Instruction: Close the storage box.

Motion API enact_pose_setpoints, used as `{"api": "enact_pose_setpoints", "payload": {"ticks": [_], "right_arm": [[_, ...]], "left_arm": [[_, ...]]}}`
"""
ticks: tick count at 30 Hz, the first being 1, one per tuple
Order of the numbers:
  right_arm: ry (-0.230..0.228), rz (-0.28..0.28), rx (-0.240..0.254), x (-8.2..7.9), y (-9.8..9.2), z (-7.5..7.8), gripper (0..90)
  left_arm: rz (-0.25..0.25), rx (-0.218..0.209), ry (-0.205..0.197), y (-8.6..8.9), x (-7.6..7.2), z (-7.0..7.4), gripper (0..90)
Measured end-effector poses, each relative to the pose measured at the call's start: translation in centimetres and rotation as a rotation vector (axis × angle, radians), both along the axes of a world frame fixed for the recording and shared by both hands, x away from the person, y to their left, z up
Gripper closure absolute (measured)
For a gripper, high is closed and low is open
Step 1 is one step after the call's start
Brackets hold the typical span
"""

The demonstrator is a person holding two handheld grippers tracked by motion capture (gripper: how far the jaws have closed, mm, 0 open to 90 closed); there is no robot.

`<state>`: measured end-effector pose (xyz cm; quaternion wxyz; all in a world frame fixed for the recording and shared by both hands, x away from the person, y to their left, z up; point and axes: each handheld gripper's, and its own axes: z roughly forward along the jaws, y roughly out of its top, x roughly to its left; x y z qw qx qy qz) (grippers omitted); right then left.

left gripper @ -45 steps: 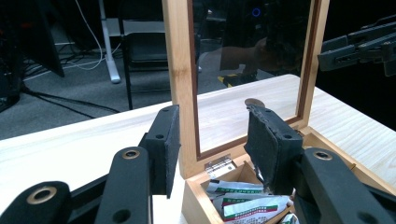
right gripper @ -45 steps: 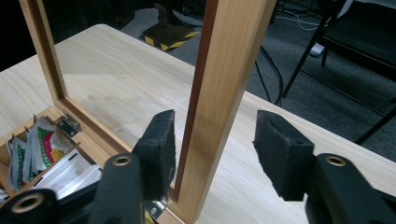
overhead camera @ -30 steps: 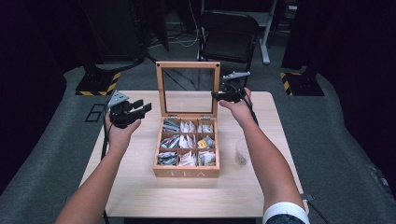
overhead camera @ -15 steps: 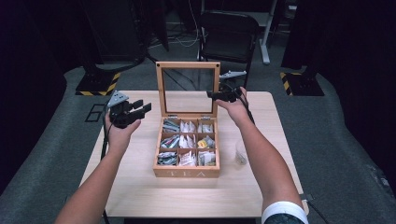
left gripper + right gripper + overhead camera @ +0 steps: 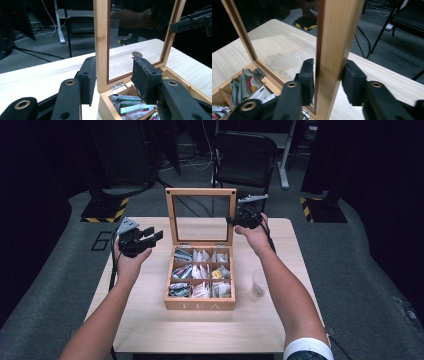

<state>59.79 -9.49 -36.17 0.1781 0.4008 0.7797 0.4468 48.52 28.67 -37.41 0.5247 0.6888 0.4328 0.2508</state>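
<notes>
A wooden tea box (image 5: 200, 306) stands mid-table with its glass lid (image 5: 201, 192) raised upright. Several tea bags (image 5: 200, 270) fill its compartments. My right gripper (image 5: 232, 220) is at the lid's right upright. Its jaws have just been closing, and in the right gripper view the gripper (image 5: 328, 77) has one pad on each side of the wooden frame (image 5: 337, 37), pressing on it. My left gripper (image 5: 152, 236) hangs in the air left of the box, open and holding nothing. In the left gripper view its jaws (image 5: 115, 72) point toward the lid's left upright (image 5: 102, 37), which stands farther off.
A small clear plastic cup (image 5: 258, 282) stands on the table right of the box, under my right forearm. A black chair (image 5: 245, 150) stands beyond the table's far edge. Bare tabletop (image 5: 150, 320) lies left of and in front of the box.
My right gripper has slid a little left onto the lid's right frame, and its jaws have closed on it. The left gripper and the box have kept still.
</notes>
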Motion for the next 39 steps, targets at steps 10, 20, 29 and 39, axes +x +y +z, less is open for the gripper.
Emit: {"api": "enact_pose_setpoints", "payload": {"ticks": [10, 20, 29, 39], "right_arm": [[-0.017, 0.033, -0.017, -1.3, -0.3, 0.3, 65.8], [-0.046, 0.047, -0.024, -2.6, -0.3, 0.2, 65.9], [-0.097, 0.059, -0.038, -3.8, -0.4, -0.1, 65.7], [-0.121, 0.083, -0.064, -4.7, -0.4, -0.1, 65.4]], "left_arm": [[-0.013, -0.004, 0.005, -1.1, 0.4, -0.3, 54.4], [-0.014, -0.007, 0.002, -1.9, 0.9, -0.1, 54.3], [-0.02, -0.011, -0.017, -2.4, 1.4, 1.1, 54.5], [-0.019, -0.023, -0.02, -2.7, 2.2, 2.0, 55.2]]}}
